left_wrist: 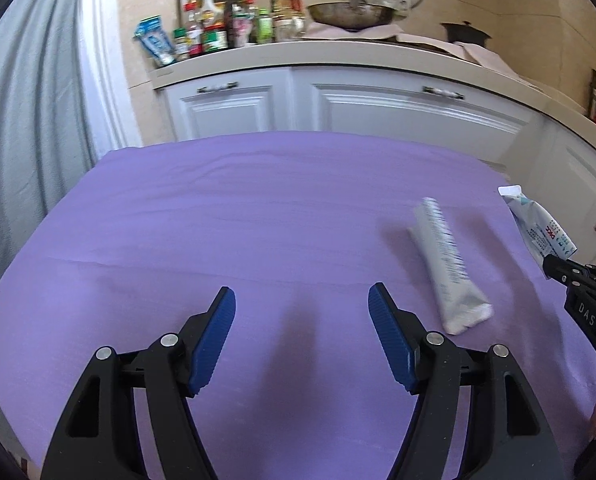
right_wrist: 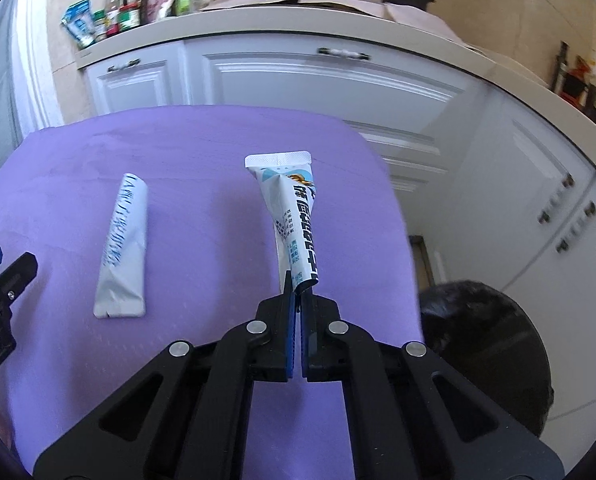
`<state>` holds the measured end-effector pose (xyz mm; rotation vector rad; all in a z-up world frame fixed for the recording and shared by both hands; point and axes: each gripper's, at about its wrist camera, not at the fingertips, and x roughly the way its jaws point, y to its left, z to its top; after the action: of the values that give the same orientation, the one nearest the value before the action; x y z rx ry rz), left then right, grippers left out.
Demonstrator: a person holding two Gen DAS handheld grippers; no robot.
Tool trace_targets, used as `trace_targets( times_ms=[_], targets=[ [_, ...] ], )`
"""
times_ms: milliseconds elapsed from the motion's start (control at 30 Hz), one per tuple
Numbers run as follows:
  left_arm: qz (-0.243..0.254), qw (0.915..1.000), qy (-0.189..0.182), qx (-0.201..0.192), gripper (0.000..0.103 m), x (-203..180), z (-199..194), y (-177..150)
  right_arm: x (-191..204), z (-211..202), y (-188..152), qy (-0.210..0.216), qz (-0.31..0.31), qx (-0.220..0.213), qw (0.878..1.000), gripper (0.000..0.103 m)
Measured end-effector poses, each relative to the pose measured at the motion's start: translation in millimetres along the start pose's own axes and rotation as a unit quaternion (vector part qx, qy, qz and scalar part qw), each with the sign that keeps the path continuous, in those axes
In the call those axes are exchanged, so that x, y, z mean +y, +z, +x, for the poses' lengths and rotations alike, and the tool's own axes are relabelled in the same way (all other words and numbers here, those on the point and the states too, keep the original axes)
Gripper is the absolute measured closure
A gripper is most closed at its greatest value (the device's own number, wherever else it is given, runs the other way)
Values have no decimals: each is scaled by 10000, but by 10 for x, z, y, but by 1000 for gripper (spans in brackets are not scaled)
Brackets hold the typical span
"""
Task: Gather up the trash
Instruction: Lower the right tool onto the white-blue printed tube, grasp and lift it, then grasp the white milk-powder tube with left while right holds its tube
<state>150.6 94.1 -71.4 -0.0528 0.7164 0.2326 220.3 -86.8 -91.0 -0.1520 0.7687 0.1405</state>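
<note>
Two tubes concern us; our right gripper [right_wrist: 296, 292] has its fingers pinched on the printed tube [right_wrist: 291, 216], lifted off the purple surface [right_wrist: 201, 152] near its right edge, above a dark bin [right_wrist: 486, 344], we judge; our left gripper [left_wrist: 302, 336] hangs wide apart, holding nothing; the pale tube [left_wrist: 446, 264] lies flat just ahead-right of it, long axis running away, nearer our left.

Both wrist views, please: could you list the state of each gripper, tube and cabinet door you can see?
Left gripper: open, empty, above the purple cloth.
Right gripper: shut on the printed tube, held off the cloth.
Pale tube: lying flat on the cloth, untouched.
Cabinet doors: closed.
Black bin: beside the table, interior not visible.
</note>
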Motion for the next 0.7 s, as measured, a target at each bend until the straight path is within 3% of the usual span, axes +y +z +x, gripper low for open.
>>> trace_targets(
  times_ms=[400,700],
  targets=[
    [609,9971,-447,47,31,-698,-3,33,-280,-137,-170,10,294,-12,9996,101],
    [817,9937,-490,584,29,-929,286,49,-357,-136,-186,113,381,-2,9992,101]
  ],
)
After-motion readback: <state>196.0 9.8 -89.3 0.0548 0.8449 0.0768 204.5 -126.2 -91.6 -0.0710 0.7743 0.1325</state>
